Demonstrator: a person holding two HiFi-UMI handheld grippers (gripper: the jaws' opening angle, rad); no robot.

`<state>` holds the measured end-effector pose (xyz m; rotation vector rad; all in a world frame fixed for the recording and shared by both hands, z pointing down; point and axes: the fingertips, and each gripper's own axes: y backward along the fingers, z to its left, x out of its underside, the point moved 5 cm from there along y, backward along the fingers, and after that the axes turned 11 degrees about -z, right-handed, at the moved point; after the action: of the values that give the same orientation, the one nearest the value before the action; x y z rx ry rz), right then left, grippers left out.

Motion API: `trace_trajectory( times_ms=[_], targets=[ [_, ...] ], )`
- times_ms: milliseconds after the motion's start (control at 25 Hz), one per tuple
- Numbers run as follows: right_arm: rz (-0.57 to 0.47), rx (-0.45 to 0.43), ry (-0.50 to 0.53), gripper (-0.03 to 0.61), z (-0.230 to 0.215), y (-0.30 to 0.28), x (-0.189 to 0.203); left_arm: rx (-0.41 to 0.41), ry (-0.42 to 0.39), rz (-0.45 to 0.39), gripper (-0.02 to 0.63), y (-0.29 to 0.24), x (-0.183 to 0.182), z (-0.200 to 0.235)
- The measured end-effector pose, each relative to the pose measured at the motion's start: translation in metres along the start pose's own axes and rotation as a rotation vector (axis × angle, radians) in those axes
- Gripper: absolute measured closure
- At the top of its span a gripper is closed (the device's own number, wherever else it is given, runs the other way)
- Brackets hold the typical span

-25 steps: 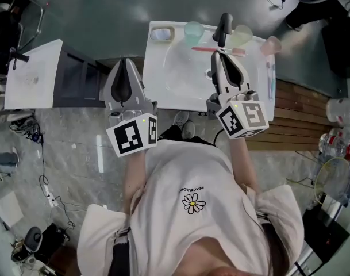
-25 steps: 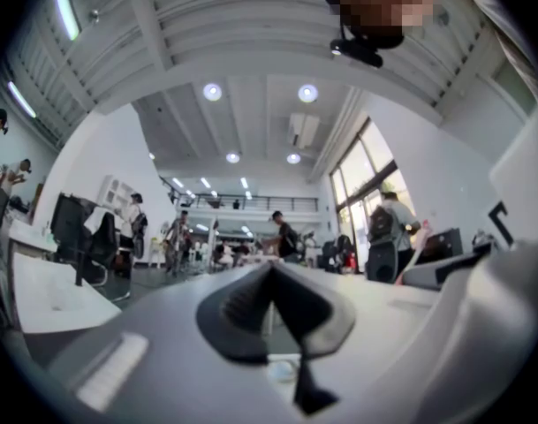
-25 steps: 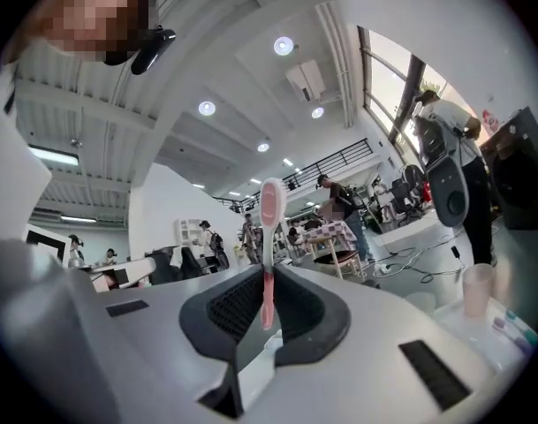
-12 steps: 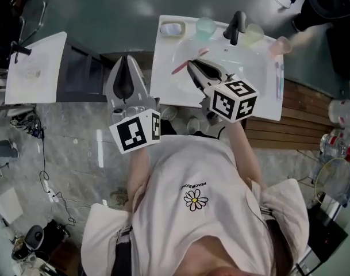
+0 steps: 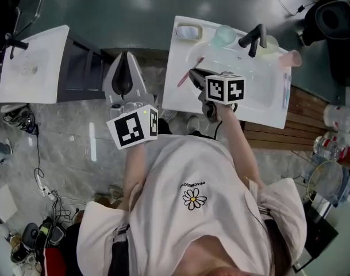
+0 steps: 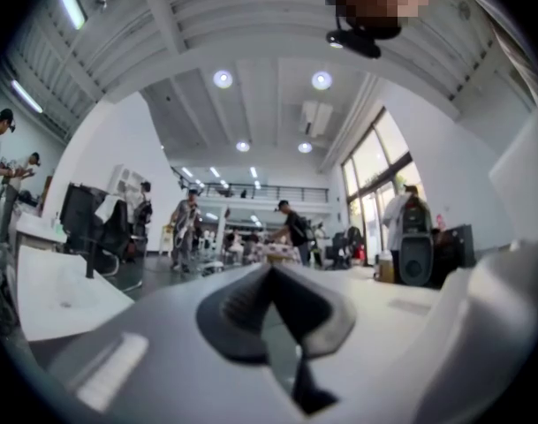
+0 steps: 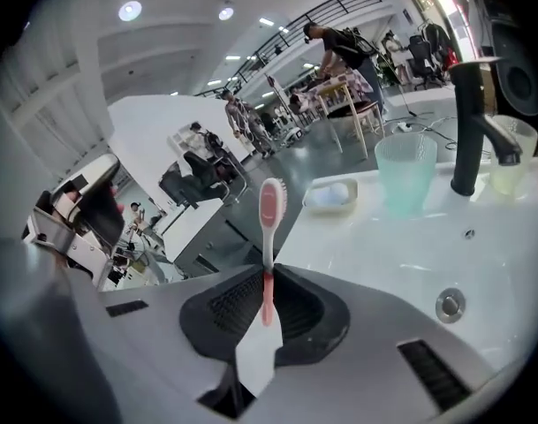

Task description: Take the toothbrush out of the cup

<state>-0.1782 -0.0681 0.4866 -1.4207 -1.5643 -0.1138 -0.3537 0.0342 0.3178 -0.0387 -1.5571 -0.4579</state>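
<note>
You are holding the pink toothbrush (image 7: 270, 208) clamped in your right hand-held gripper (image 7: 269, 270) above the sink (image 5: 261, 99), well apart from the green cup (image 5: 225, 34), so the removal is probably finishing, with your left hand-held gripper (image 6: 270, 270) hanging closed and empty.

Along the back rim of the sink (image 5: 261, 99) the tap (image 5: 254, 39) stood tall, with a green cup (image 5: 223, 34) just left of it and a yellow cup (image 5: 270, 43) just right of it, leaving little room between them. Further left of the tap sat a soap dish (image 5: 189, 31), further right a pink cup (image 5: 293, 58). In front of the tap the sink lay open, except at its left rim, where the right gripper (image 5: 193, 75) held a toothbrush (image 5: 184, 78)
</note>
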Motion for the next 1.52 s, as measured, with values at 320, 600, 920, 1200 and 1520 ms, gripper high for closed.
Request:
trace_trajectory(
  times_ms=[320,600,920,1200,1520],
  targets=[
    [0.100,0.024,-0.147,0.548,-0.025,-0.055,0.003,0.014,0.020,0.049,0.606,-0.016,0.022,0.013],
    [0.123,0.070,-0.317,0.580,-0.051,-0.090,0.018,-0.001,0.013,0.083,0.606,-0.019,0.033,0.025],
    [0.120,0.098,-0.288,0.578,-0.052,-0.095,0.020,-0.017,0.019,0.092,0.606,-0.027,0.041,0.036],
    [-0.008,0.081,-0.219,0.578,-0.043,-0.074,-0.020,0.030,0.029,0.066,0.606,-0.037,0.034,0.018],
    [-0.485,0.055,0.166,0.578,0.020,0.015,-0.136,0.132,0.039,-0.006,0.606,-0.047,0.001,-0.015]
  ],
)
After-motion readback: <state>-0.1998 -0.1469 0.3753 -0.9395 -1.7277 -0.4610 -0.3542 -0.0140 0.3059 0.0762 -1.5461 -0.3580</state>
